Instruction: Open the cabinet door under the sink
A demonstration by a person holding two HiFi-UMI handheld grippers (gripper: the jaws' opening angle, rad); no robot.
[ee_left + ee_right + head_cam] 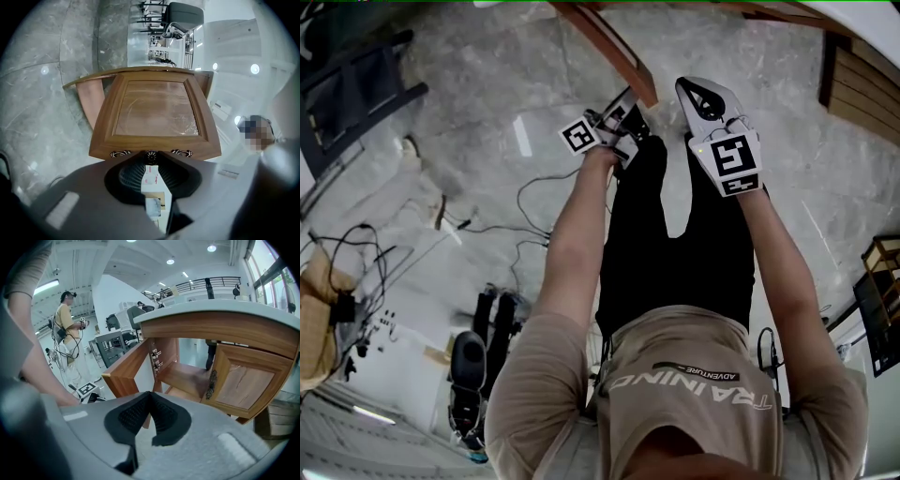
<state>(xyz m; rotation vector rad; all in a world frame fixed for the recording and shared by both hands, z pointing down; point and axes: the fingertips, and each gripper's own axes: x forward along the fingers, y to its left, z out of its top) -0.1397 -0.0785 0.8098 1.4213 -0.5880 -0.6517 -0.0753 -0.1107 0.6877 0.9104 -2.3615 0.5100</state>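
In the left gripper view the wooden cabinet door (154, 108) stands swung open, its framed panel facing me. My left gripper (151, 164) is shut on the door's ornate knob (151, 156), which sits right at the jaw tips. From the head view the left gripper (614, 127) is at the door's edge (609, 47). My right gripper (701, 94) hangs beside it, shut and empty. In the right gripper view that gripper (150, 397) faces the open cabinet (185, 373) under the countertop (220, 310). The open door (129, 369) is at left, a second door (243, 380) at right.
The floor is grey marble with cables (525, 202) and dark equipment (469, 375) to my left. A person in a yellow top (70, 319) stands far off among desks. An office chair (183, 14) is beyond the door. Wooden furniture (872, 84) stands at the right.
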